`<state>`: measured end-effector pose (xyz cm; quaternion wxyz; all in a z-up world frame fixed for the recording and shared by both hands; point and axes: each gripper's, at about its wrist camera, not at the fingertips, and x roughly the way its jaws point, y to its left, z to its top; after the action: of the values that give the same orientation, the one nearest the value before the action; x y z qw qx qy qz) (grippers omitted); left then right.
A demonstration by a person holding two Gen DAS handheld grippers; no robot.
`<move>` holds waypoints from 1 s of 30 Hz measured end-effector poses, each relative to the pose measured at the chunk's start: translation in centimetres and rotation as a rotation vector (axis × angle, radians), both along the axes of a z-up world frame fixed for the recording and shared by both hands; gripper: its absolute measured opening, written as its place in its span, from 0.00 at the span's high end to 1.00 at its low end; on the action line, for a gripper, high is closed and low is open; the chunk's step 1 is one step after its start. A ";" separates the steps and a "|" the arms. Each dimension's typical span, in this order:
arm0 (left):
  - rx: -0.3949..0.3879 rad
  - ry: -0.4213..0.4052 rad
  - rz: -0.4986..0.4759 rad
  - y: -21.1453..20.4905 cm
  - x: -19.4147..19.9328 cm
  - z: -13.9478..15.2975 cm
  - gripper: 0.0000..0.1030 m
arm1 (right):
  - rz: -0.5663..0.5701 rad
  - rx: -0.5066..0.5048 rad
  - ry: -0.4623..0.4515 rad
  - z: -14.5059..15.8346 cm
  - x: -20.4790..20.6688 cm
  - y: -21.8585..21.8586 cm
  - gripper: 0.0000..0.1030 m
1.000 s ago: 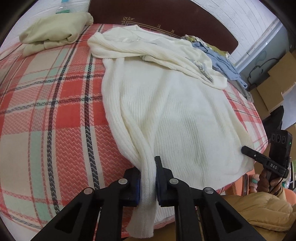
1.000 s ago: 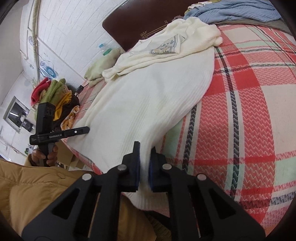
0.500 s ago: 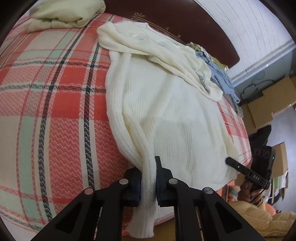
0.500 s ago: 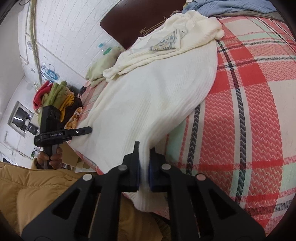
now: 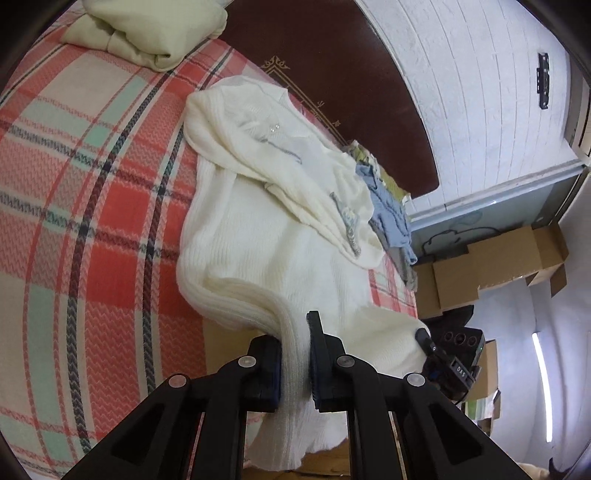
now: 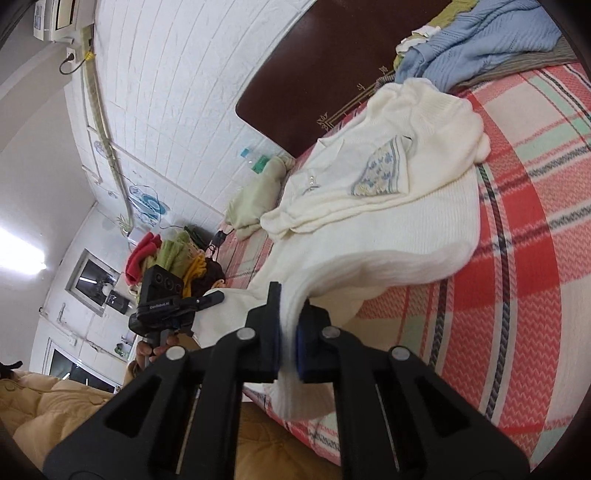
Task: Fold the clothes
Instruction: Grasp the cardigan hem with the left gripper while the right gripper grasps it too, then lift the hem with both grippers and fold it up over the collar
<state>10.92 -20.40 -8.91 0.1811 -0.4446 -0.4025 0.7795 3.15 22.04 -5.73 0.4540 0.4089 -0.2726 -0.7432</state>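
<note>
A cream ribbed knit sweater (image 5: 258,236) lies on the plaid bed, its sleeves folded across the top; it also shows in the right wrist view (image 6: 388,221). My left gripper (image 5: 295,354) is shut on the sweater's bottom hem at its left corner and holds it lifted above the bed. My right gripper (image 6: 288,332) is shut on the hem's other corner, also lifted. The hem bulges up and arches toward the collar. The right gripper (image 5: 439,350) shows in the left wrist view, the left gripper (image 6: 173,299) in the right wrist view.
The red, cream and green plaid bedspread (image 5: 74,184) covers the bed. A folded pale green garment (image 5: 147,33) lies near the dark headboard (image 5: 332,74). Blue and other clothes (image 6: 480,37) are piled at the far corner. Cardboard boxes (image 5: 498,266) stand beside the bed.
Both grippers have lifted the sweater's hem off the bed edge and carried it forward toward the collar. The lower part of the sweater now arches up.
</note>
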 end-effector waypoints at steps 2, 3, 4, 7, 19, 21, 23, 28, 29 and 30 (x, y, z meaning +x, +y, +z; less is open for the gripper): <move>0.003 0.020 0.000 -0.2 -0.8 0.9 0.90 | -0.001 -0.013 0.010 0.8 -1.0 -0.2 0.92; 0.004 0.031 0.000 -0.4 -1.2 1.4 0.90 | -0.002 -0.019 0.015 1.2 -1.4 -0.4 0.92; 0.004 0.042 0.001 -0.5 -1.7 1.8 0.90 | -0.005 -0.025 0.021 1.6 -1.9 -0.5 0.92; 0.007 0.066 0.006 -1.0 -3.2 3.0 0.90 | -0.013 -0.042 0.038 2.7 -3.3 -0.7 0.92; -0.056 0.118 0.013 -2.6 -9.9 6.8 0.90 | -0.072 -0.052 0.041 5.0 -10.2 -1.3 0.92; -0.067 0.104 0.013 -2.8 -11.1 6.6 0.90 | -0.084 -0.052 0.029 4.9 -11.4 -1.4 0.92; -0.081 0.088 0.014 -3.0 -12.3 6.3 0.90 | -0.095 -0.049 0.014 4.6 -12.7 -1.5 0.92; -0.109 0.052 0.011 -3.6 -15.0 5.5 0.90 | -0.124 -0.046 -0.047 3.1 -15.7 -1.8 0.92; -0.110 0.047 0.012 -3.6 -15.5 5.3 0.90 | -0.127 -0.047 -0.054 2.9 -16.2 -1.9 0.92; -0.113 0.042 0.011 -3.7 -15.9 5.2 0.90 | -0.129 -0.048 -0.062 2.7 -16.7 -1.9 0.92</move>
<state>-4.97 -24.13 -3.69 0.1599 -0.4353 -0.3562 0.8112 -13.51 20.09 -3.07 0.4061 0.4022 -0.3301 -0.7512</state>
